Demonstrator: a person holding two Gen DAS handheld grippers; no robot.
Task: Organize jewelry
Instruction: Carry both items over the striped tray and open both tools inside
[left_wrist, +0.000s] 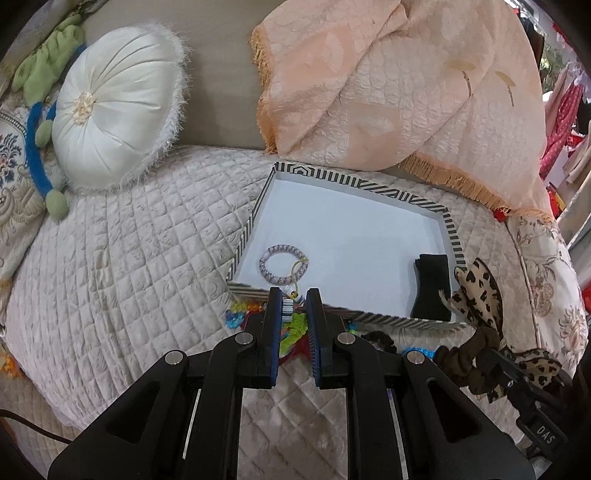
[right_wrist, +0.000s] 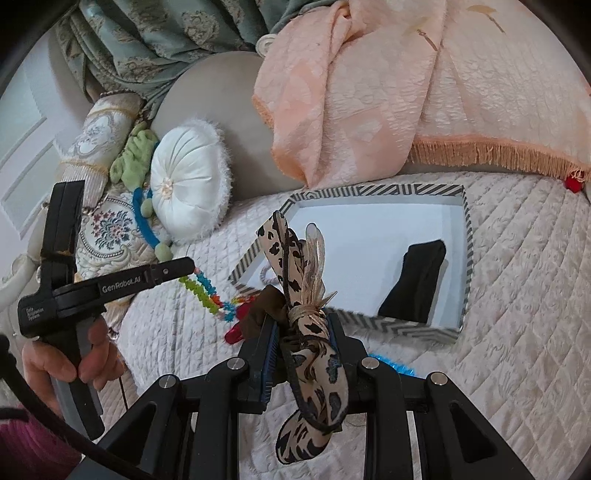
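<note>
A striped-rim tray (left_wrist: 448, 229) with a white floor lies on the quilted bed. Inside are a pale braided bracelet (left_wrist: 282, 264) and a black cloth piece (left_wrist: 430, 291). My left gripper (left_wrist: 294, 306) is shut on a colourful bead bracelet (right_wrist: 205, 295), whose strand hangs from the fingers just before the tray's near rim. My right gripper (right_wrist: 301, 325) is shut on a leopard-print bow scrunchie (right_wrist: 295, 273), held above the tray's near edge (right_wrist: 369, 321); the scrunchie also shows in the left wrist view (left_wrist: 480, 295).
A pile of colourful jewelry (left_wrist: 236, 314) and a dark scrunchie (left_wrist: 380, 338) lie before the tray. A white round cushion (left_wrist: 114, 110) and a peach fringed blanket (left_wrist: 406, 92) sit behind. A blue piece (right_wrist: 395, 363) lies near the right gripper.
</note>
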